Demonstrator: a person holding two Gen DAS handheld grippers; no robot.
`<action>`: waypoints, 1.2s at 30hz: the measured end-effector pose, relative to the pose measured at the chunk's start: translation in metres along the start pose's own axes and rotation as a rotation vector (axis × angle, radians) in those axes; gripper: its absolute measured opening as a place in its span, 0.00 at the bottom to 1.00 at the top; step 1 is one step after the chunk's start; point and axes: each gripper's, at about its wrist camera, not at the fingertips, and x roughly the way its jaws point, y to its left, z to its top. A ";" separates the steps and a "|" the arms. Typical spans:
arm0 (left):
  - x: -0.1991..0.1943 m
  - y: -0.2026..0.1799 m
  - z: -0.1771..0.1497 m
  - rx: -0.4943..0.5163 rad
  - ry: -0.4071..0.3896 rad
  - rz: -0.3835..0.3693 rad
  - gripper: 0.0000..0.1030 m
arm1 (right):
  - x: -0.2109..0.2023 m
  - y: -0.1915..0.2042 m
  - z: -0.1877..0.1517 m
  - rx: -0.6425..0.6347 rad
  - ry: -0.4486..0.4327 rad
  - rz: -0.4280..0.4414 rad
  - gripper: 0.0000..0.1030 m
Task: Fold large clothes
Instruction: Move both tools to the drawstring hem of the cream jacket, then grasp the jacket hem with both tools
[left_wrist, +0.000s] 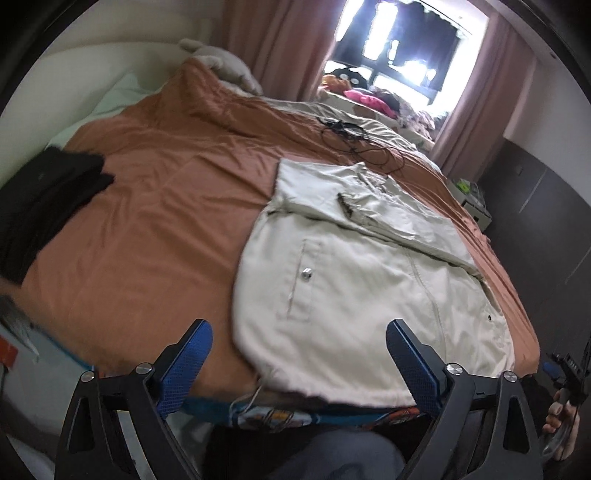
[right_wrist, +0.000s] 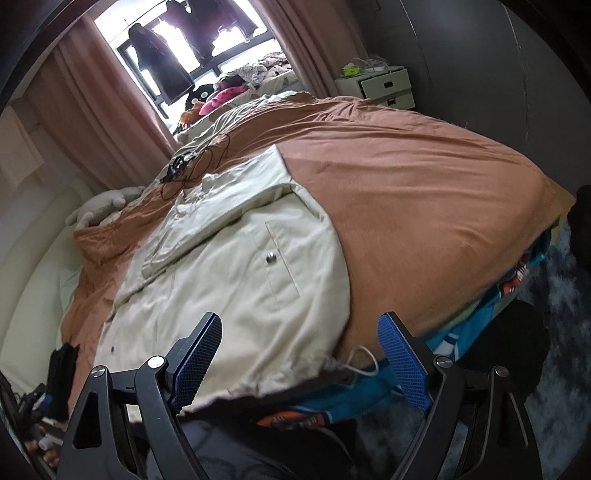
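A cream jacket (left_wrist: 369, 280) lies flat on the orange bedspread (left_wrist: 155, 206), its sleeves folded across the chest, its hem at the near bed edge. A snap pocket (left_wrist: 306, 274) faces up. My left gripper (left_wrist: 299, 365) is open and empty, held just above the hem's left part. In the right wrist view the jacket (right_wrist: 229, 273) lies the same way and its white drawcord (right_wrist: 364, 360) hangs off the hem. My right gripper (right_wrist: 301, 354) is open and empty above the hem's right corner.
Folded black clothes (left_wrist: 48, 206) sit at the bed's left. A tangle of black cable (left_wrist: 354, 136) lies beyond the jacket. A white drawer unit (right_wrist: 384, 86) stands by the far side. Pink curtains (right_wrist: 92, 110) frame the window. The other hand's gripper handle (left_wrist: 565, 384) shows at the right.
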 end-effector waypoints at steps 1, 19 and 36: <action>-0.002 0.007 -0.006 -0.019 0.004 0.000 0.87 | -0.002 -0.002 -0.004 0.001 0.000 0.005 0.84; -0.007 0.044 -0.062 -0.126 0.049 -0.034 0.66 | 0.000 -0.018 -0.038 0.008 0.035 0.072 0.83; 0.065 0.046 -0.032 -0.169 0.118 -0.079 0.53 | 0.078 -0.030 -0.014 0.065 0.119 0.059 0.75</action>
